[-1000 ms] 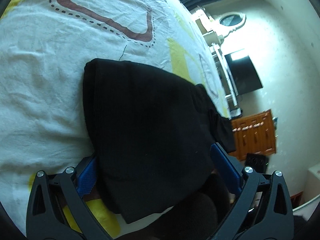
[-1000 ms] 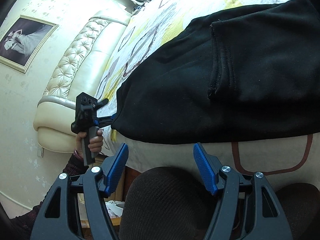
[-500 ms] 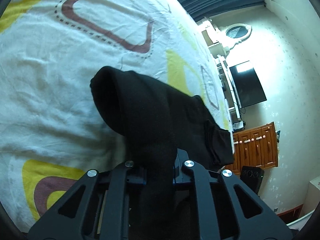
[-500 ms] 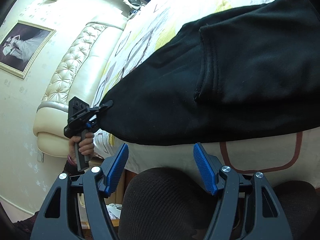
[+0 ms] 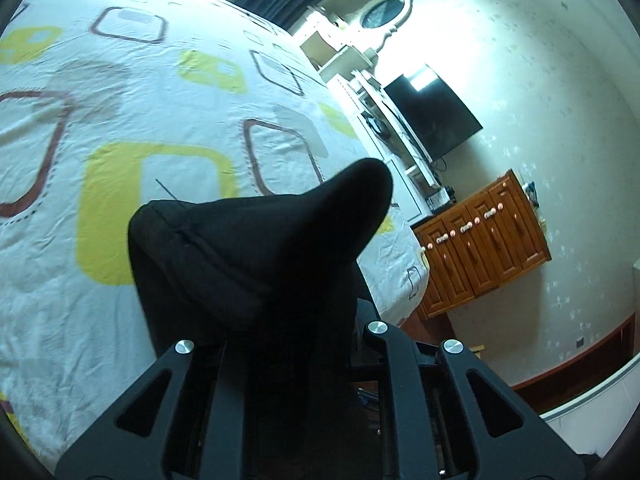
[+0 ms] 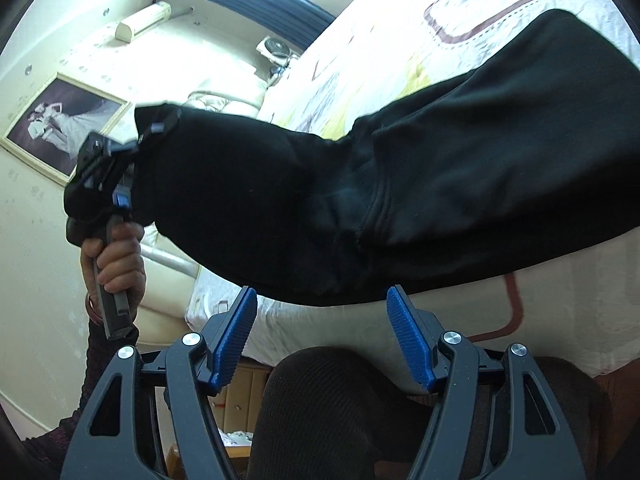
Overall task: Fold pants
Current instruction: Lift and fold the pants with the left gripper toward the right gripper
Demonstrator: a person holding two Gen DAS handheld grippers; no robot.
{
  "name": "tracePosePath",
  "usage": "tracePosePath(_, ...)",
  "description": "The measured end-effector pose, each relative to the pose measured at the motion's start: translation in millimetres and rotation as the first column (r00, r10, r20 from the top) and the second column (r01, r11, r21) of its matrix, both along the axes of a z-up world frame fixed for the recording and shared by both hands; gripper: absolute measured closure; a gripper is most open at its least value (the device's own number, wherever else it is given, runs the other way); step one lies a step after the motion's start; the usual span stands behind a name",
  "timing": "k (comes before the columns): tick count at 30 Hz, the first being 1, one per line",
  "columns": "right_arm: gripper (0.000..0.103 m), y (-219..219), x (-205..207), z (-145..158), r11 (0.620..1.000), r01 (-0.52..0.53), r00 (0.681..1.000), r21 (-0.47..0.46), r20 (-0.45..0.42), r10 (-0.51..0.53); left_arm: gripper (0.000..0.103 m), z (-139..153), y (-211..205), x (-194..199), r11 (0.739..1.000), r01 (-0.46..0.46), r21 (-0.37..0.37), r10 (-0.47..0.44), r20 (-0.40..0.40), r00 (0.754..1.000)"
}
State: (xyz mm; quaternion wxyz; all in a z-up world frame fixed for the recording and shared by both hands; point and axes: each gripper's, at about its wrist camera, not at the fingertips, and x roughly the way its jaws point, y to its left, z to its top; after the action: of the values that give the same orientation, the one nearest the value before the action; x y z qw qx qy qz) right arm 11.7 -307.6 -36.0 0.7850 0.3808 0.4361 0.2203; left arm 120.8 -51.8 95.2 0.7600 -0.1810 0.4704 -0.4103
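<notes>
Black pants (image 6: 460, 168) lie across the patterned bed sheet (image 5: 120, 128), with one end lifted into the air. My left gripper (image 5: 292, 320) is shut on that lifted end, and the black cloth (image 5: 260, 248) drapes over its jaws and hides the pads. In the right wrist view the left gripper (image 6: 124, 184) hangs high at the left, a hand (image 6: 114, 256) around its handle. My right gripper (image 6: 320, 320) stands open just below the pants' near edge, nothing between its blue pads (image 6: 408, 340).
A padded cream headboard (image 6: 168, 264) and a framed photo (image 6: 64, 128) are at the left of the right wrist view. Past the bed stand a wooden cabinet (image 5: 484, 240), a dark screen (image 5: 432, 112) and white shelves (image 5: 360, 80). A person's dark-clad knee (image 6: 340, 412) sits under my right gripper.
My left gripper went from open around the pants' edge to shut on it, then rose and carried that end up off the bed. My right gripper shifted a little and stayed open.
</notes>
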Motion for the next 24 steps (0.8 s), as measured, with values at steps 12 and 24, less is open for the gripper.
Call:
tracePosePath(12, 0.036, -71.6, -37.5, -11.4, 0.974, 0.214, 0.977, 0.071, 0.002, -0.214, 0.078, -110.8, -199.0, 8.1, 0.951, 0.172, 0.257, -0.136, -0.152, 0.979)
tracePosePath(24, 0.036, -106.0, -53.1, -14.8, 0.927, 0.371, 0.928, 0.043, -0.032, -0.37, 0.036, -62.1, -209.0, -15.5, 0.989, 0.116, 0.092, -0.11, -0.075, 0.991)
